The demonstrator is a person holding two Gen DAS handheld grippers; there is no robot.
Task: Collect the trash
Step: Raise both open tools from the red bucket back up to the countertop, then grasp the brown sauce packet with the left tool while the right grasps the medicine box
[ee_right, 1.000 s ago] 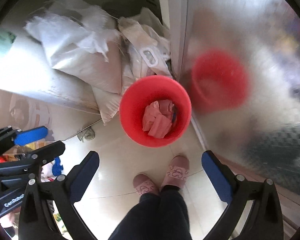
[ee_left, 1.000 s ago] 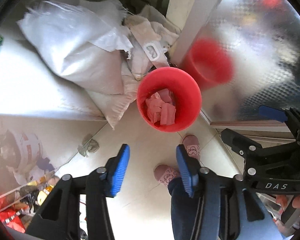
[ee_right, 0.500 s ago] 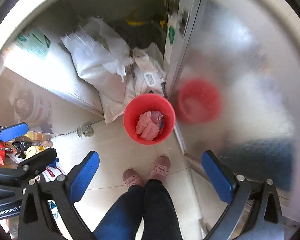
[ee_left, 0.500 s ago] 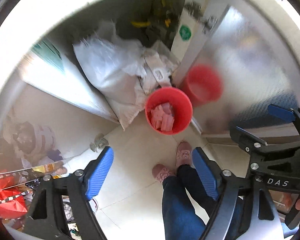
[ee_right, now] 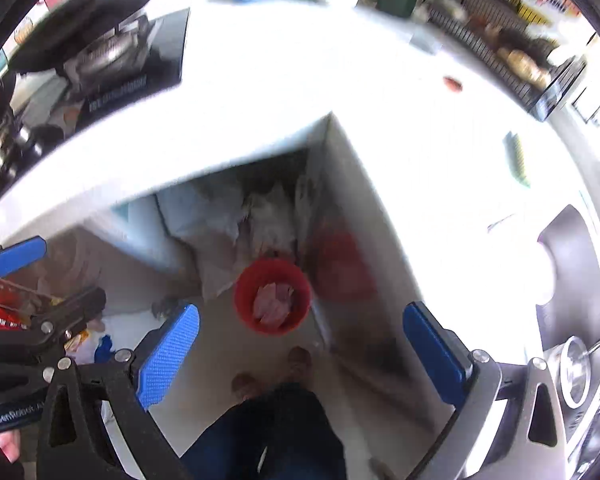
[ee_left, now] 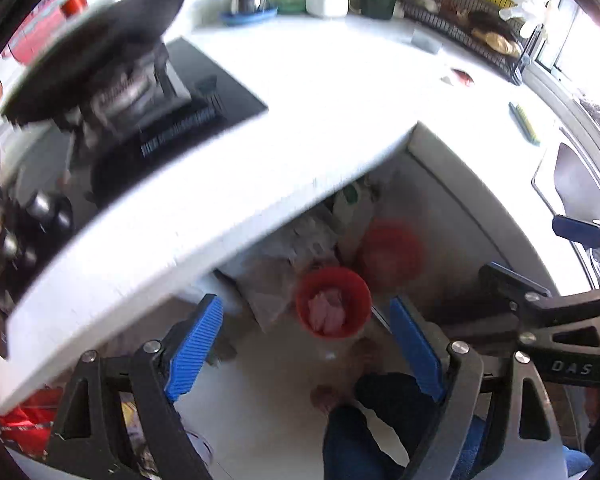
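Note:
A red bin [ee_left: 302,307] [ee_right: 242,297] stands on the floor under the counter's corner, with pink crumpled trash [ee_left: 326,313] [ee_right: 274,305] inside. Far above it, my left gripper [ee_left: 306,345] is open with nothing between its blue pads. My right gripper [ee_right: 300,356] is also wide open and empty, and shows at the right edge of the left wrist view [ee_left: 540,258]. A small red scrap [ee_left: 462,78] [ee_right: 453,83] lies on the white countertop [ee_left: 300,120] [ee_right: 260,112]. Both current views are motion-blurred.
A stove with a dark pan [ee_left: 100,40] fills the counter's left. A green strip [ee_left: 524,122] lies near the sink [ee_left: 576,184] on the right. Jars and a wire rack [ee_left: 480,36] line the back. White sacks [ee_right: 220,240] lie behind the bin. The person's legs [ee_left: 364,432] are below.
Both grippers have risen from close over the bin to above counter height, so the countertop now fills the views. The left jaws have spread wider. The bin looks much smaller.

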